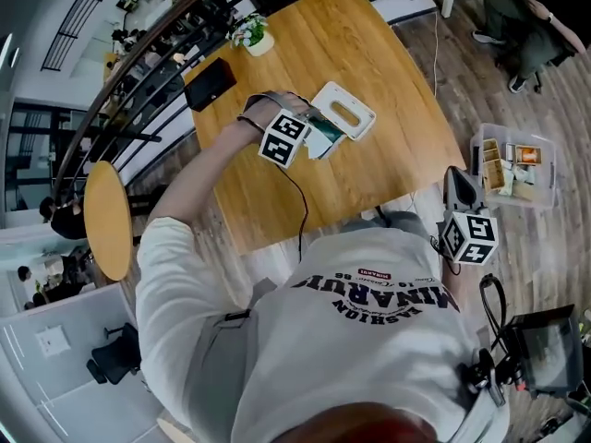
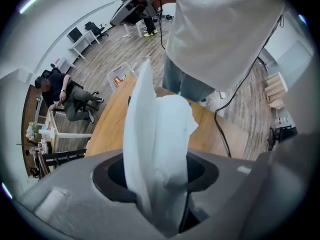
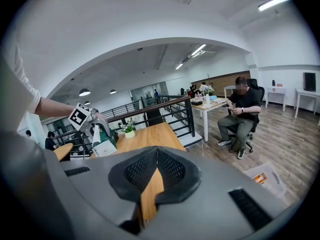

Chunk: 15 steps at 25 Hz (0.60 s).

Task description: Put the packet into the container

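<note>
The right gripper (image 3: pixel 156 151) has its jaws closed together with nothing between them, and the wooden desk (image 3: pixel 152 134) lies beyond. At the left, the left gripper (image 3: pixel 98 131) holds a green-and-white packet (image 3: pixel 104 145) near a potted plant (image 3: pixel 129 129)

A small potted plant (image 1: pixel 251 33) is seen at the far corner of the desk (image 1: pixel 388 155), and a black box (image 1: pixel 211 83) is laid near its left edge. A clear bin (image 1: pixel 545 155) with small items is placed on the floor, right of the desk. A round wooden table (image 1: pixel 107 220) is seen left of it.
</note>
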{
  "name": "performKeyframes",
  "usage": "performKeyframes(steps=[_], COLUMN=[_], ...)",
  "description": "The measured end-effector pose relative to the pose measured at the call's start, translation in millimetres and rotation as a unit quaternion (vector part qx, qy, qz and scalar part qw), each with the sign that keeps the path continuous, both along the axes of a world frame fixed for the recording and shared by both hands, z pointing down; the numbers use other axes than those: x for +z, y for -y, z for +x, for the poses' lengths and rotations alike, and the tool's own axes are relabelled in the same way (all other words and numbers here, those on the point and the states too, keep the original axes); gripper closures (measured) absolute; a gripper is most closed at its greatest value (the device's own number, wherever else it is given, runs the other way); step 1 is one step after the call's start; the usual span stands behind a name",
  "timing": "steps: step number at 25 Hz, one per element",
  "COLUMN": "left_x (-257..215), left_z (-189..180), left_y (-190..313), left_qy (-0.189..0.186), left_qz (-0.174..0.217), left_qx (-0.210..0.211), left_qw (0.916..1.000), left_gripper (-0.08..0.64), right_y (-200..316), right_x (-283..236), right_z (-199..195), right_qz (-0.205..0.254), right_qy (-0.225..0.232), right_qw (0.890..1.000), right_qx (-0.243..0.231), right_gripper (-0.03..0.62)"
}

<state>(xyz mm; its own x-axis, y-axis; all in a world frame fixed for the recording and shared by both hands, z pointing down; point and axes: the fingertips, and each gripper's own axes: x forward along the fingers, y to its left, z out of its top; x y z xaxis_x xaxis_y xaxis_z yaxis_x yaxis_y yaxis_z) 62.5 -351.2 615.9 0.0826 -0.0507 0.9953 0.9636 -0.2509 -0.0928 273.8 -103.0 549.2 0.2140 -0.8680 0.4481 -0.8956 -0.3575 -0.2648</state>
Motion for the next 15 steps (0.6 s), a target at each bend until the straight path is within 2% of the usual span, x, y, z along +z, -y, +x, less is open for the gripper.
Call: performKeyframes(steps=[6,10,15], left_x=[29.1,55.1,74.3], left_z=[58.7,90.8,100.5], left_y=[19.3,23.6,31.2], left_qy=[-0.004,0.007,0.028], left_qz=[-0.006,-0.005,0.002], left_qx=[0.01,0.021,0.029], left_qw=[0.9999,0.9998,0.9992], left_gripper=[0.328,0.328,0.328], right_y=[-12.9,-21.2,-31.5], right_x=[5.7,11.7,11.0], right_z=[8.6,10.3,10.7], right_qz=[-0.007,-0.005,-0.009], right_qy=[0.004,0.011,0.012], right_qw=[1.0,0.999,0.998], right_qx=[0.029,0.045,0.057], right_gripper=[0.584,0.583,0.583])
